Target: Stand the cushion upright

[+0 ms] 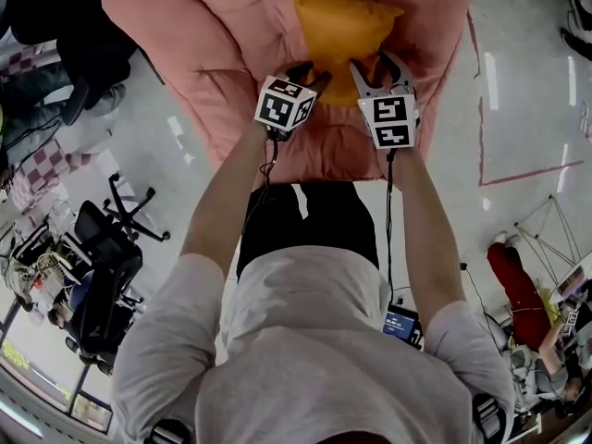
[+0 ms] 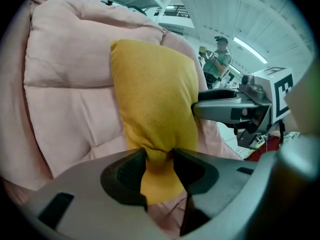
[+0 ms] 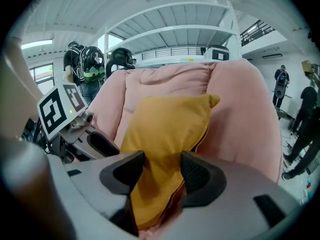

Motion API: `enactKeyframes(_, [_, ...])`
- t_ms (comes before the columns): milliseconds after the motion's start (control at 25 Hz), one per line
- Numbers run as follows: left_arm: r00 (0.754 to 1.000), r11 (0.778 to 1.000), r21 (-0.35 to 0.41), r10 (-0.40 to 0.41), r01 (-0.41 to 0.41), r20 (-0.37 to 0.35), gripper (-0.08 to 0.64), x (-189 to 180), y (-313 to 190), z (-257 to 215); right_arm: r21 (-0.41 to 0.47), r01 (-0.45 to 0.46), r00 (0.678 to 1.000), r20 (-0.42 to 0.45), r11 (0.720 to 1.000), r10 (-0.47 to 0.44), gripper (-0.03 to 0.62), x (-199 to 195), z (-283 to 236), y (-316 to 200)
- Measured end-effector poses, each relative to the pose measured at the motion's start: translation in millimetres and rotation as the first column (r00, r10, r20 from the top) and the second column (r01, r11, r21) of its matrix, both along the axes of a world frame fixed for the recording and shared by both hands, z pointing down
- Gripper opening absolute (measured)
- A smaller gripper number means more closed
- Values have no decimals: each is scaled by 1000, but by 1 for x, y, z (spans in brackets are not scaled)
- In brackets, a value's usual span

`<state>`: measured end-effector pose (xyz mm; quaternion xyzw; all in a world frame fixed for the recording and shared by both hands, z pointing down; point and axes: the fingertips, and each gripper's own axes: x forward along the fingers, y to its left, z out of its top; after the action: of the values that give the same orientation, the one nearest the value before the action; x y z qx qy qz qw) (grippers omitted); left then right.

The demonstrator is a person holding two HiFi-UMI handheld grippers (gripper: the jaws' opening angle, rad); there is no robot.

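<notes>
**Both grippers pinch the cushion on the pink chair**

The yellow cushion (image 1: pixel 342 26) sits in the middle of the pink padded chair (image 1: pixel 203 35), with the chair's quilted back behind it and its puffy sides to the left and right. The left hand-held gripper (image 2: pixel 160 159) is clamped on the cushion's near lower corner, and the fabric bunches into a narrow neck between the two dark pads. The right hand-held gripper (image 3: pixel 162 169) pinches the cushion's near edge just to the right, with the yellow cloth filling the gap between its pads. From both grips the cushion rises away toward the chair's back, its far top corner pointing right. The person's bare forearms reach forward side by side, and the grippers' marker cubes are close together. Grey floor (image 1: pixel 518 109) surrounds the chair.
</notes>
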<state>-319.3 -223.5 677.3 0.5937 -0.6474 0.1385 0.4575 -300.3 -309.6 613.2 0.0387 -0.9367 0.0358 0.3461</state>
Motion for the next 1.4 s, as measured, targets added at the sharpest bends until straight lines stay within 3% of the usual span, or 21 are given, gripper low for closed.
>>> enactKeyframes(400, [1000, 1000, 1, -7, 7, 11, 184, -3, 0, 13, -5, -21, 1000, 11, 1000, 21, 249, -1, 13, 1])
enactKeyframes(720, [999, 996, -72, -54, 54, -1, 184, -6, -4, 25, -21, -49, 999, 5, 999, 49, 249, -2, 21, -2])
enactKeyframes(920, [993, 991, -92, -107, 102, -54, 186, -5, 0, 24, -60, -80, 997, -12, 995, 79, 249, 1, 20, -3])
enactKeyframes(1080, [991, 986, -107, -132, 128, -28, 186, -9, 8, 17, -57, -97, 995, -33, 994, 95, 249, 4, 17, -2])
enactKeyframes(1240, [983, 979, -84, -183, 184, 19, 186, -12, 21, -4, -40, -145, 989, -43, 989, 143, 249, 19, 7, -1])
enactKeyframes(1400, [975, 974, -44, -220, 220, 16, 186, -6, 38, -27, -42, -194, 981, -16, 980, 193, 249, 34, -14, 12])
